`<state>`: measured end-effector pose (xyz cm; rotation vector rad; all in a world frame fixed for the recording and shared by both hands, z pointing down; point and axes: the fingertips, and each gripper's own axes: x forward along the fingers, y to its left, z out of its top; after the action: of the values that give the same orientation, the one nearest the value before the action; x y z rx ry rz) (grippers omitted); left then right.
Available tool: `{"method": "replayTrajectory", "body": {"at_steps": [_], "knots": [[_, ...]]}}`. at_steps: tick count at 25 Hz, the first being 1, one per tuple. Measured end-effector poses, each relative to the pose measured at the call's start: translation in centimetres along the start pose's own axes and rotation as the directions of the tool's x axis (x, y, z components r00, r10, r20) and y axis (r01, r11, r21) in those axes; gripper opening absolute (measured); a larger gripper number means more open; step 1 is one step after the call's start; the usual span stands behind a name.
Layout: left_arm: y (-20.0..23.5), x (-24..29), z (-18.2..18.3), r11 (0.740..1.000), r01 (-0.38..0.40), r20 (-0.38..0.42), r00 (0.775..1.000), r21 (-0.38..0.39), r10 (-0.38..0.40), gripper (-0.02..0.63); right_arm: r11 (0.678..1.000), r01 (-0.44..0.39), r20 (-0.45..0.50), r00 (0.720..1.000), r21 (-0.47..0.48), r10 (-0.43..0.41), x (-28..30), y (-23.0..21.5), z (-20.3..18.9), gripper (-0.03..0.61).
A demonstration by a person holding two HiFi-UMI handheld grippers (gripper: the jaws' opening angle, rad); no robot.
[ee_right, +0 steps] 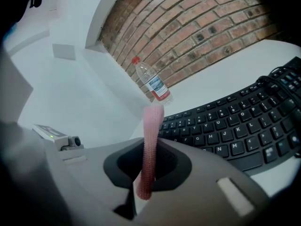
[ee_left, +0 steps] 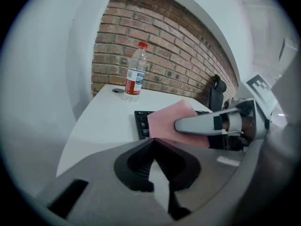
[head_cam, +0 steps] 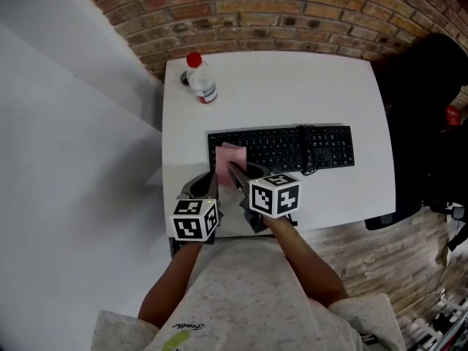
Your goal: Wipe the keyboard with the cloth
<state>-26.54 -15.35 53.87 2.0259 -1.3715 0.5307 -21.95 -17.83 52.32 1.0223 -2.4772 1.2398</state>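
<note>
The right tool (ee_right: pixel 146 171) is pinching a pink cloth (head_cam: pixel 232 155), likely soft and limp, by its edge over the keyboard (head_cam: pixel 307 147); the left tool (ee_left: pixel 153 147) is hovering closed, empty.

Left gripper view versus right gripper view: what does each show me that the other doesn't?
Only left: the right gripper seen from the side, fingers clamped on the broad face of the pink cloth; the left gripper with fingers closed, empty. Only right: the black keyboard's legible keys, a black cable lying on it, the cloth edge-on. Both: clear red-capped plastic bottle, brick wall, white table.
</note>
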Motion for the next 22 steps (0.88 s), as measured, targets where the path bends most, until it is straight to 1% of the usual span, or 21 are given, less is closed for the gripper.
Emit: {"method": "replayTrajectory", "body": {"at_steps": [8,13,22], "knots": [[-2.8,1.1,0.4,1.0,0.012,-0.008,1.0,0.019,-0.012,-0.009,1.0,0.019,0.009,1.0,0.003,-0.019,-2.3,-2.2,0.6,0.022],[-4.8,2.0,0.7,0.999,0.032,-0.011,0.999,0.034,-0.032,-0.008,0.999,0.043,0.012,0.999,-0.013,-0.043,-3.9,-3.6,0.8,0.023],[-8.0,3.3,1.0,0.997,0.052,-0.019,0.999,0.055,-0.051,-0.009,0.997,0.072,0.03,0.997,-0.002,-0.072,-6.7,-6.2,1.5,0.021]]}}
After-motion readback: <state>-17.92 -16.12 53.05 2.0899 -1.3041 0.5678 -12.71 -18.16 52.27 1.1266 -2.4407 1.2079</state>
